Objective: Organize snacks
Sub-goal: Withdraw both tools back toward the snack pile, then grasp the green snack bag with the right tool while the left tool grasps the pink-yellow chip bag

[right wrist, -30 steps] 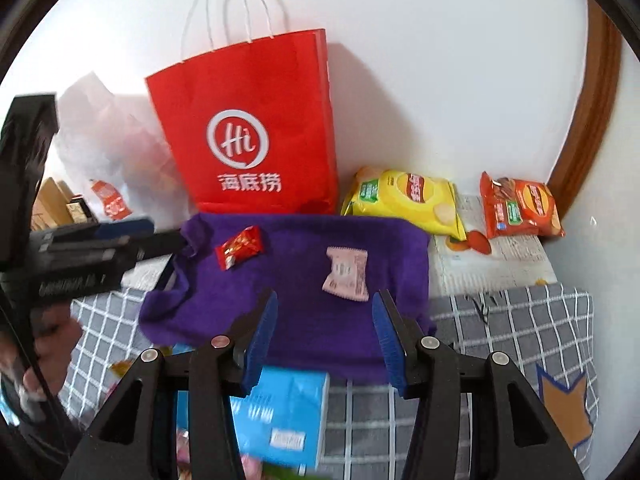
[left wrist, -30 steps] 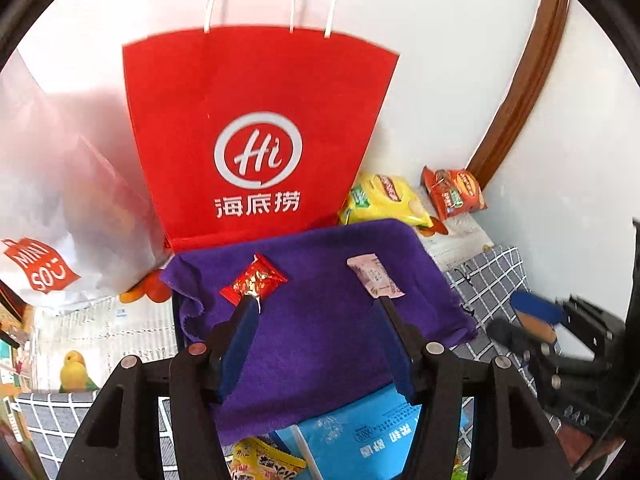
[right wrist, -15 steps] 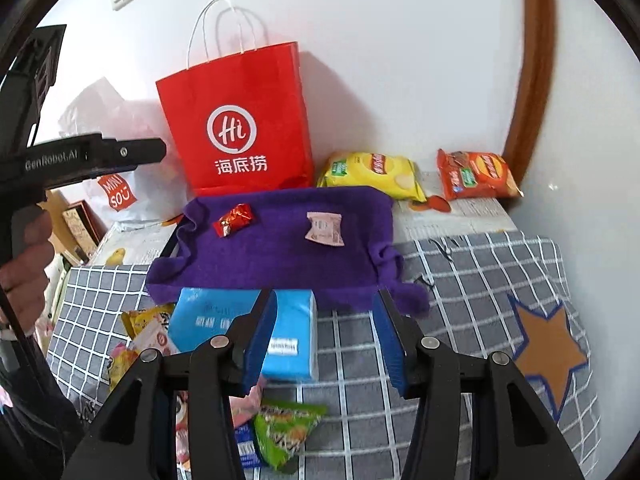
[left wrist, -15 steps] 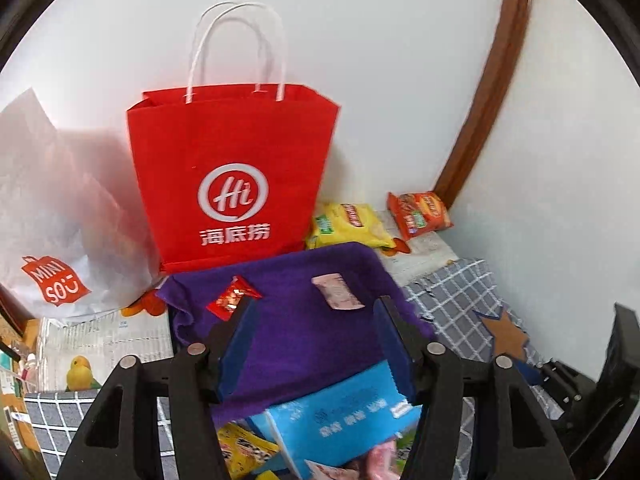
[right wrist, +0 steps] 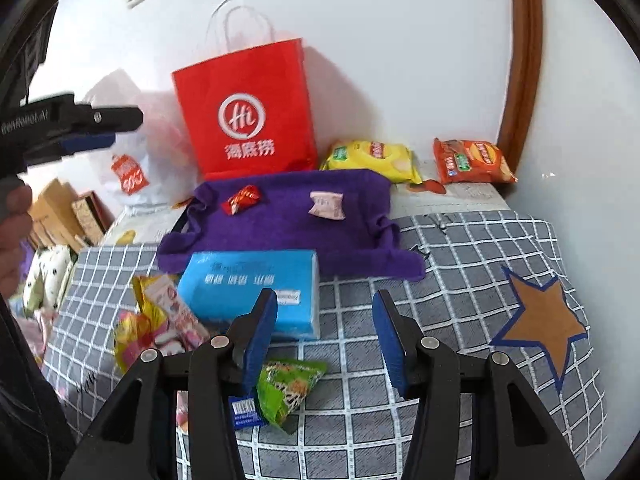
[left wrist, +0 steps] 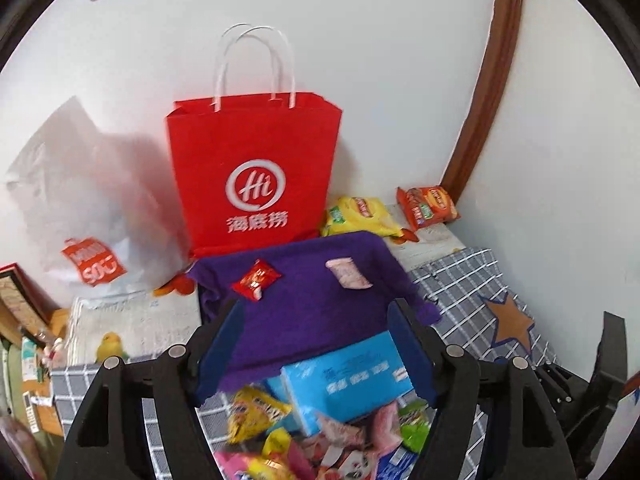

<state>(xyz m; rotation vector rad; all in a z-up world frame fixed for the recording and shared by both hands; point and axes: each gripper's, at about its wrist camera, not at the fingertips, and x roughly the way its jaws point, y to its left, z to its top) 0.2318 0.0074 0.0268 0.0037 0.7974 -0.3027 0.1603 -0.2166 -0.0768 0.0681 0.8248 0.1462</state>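
I judge the sorting barely begun. Going by size: the red bag (right wrist: 248, 112) stands upright at upper centre against the wall, and I cannot see inside it. Below it lies the purple cloth (right wrist: 288, 220), mid-frame, carrying just two sorted pieces: a red candy (right wrist: 243, 199) at its left and a pink packet (right wrist: 327, 205) right of centre, well apart. At the cloth's lower edge, touching it, sits a blue box (right wrist: 252, 288). Two chip bags, yellow (right wrist: 374, 158) and orange (right wrist: 470, 162), lie at upper right by the wall, off the cloth.

What is left is the snack pile (left wrist: 304, 436), a loose heap at the bottom of the left wrist view, under the box, plus a green packet (right wrist: 290, 384) low in the right view.

My left gripper (left wrist: 316, 350) has just been opening; its jaws are spread, pinching nothing, above the pile. My right gripper (right wrist: 324, 340) stands partly spread, also with nothing between the pads, the green packet just beside its left finger.
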